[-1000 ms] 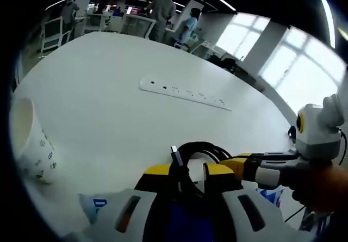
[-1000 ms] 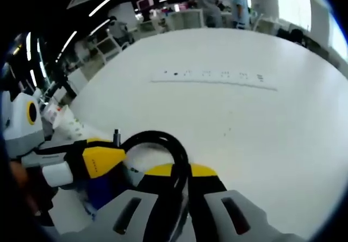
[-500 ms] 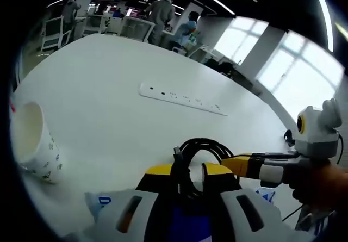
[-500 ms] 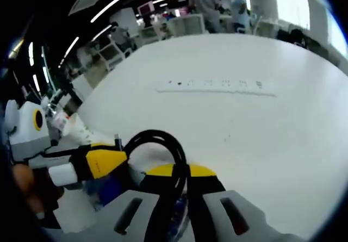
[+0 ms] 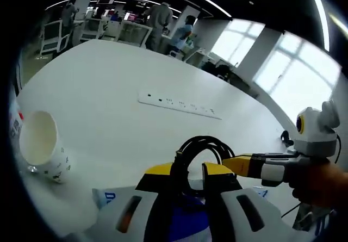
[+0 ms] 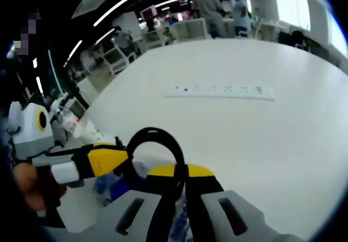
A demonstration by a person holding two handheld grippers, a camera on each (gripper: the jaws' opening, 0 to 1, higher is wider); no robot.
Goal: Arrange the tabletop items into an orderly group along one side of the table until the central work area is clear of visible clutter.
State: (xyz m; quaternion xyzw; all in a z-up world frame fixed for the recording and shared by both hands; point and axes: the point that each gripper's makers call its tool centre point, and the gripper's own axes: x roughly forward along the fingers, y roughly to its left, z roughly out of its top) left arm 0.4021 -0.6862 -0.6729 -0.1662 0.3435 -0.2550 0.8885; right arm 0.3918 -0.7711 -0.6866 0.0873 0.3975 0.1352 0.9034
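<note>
So, the left gripper point(image 5: 187, 172) is seen low over the white table point(image 5: 109, 100), its yellow-tipped jaws pinched onto a coiled black cable point(image 5: 200, 147) that loops up between them. In the right gripper view, the right gripper point(image 6: 179, 172) is clamped on that same black cable point(image 6: 157, 141), the loop arching up and to the left of its jaws. Both grippers are held level and close together, pointed across the table toward a flat white power strip point(image 5: 179, 105) that is lying well apart from them near the middle.

From the left gripper view, the right gripper is seen coming in from the right, held in a hand point(image 5: 321, 179), with its yellow tip just beside the cable loop. In the right gripper view, the left gripper point(image 6: 103, 160) comes in from the left, also gripped by a hand point(image 6: 27, 182).

A white paper cup point(image 5: 43, 149) with a small printed pattern is caught in the left gripper view, lying tipped on its side off to the left, its mouth turned toward the camera; nothing can be made out inside it. Something blue and white point(image 5: 106, 198) sits under the jaws, too hidden to identify. In the right gripper view, the power strip point(image 6: 220, 91) is seen straight ahead, and people point(image 6: 217, 5) are standing at desks beyond the table's far edge.
</note>
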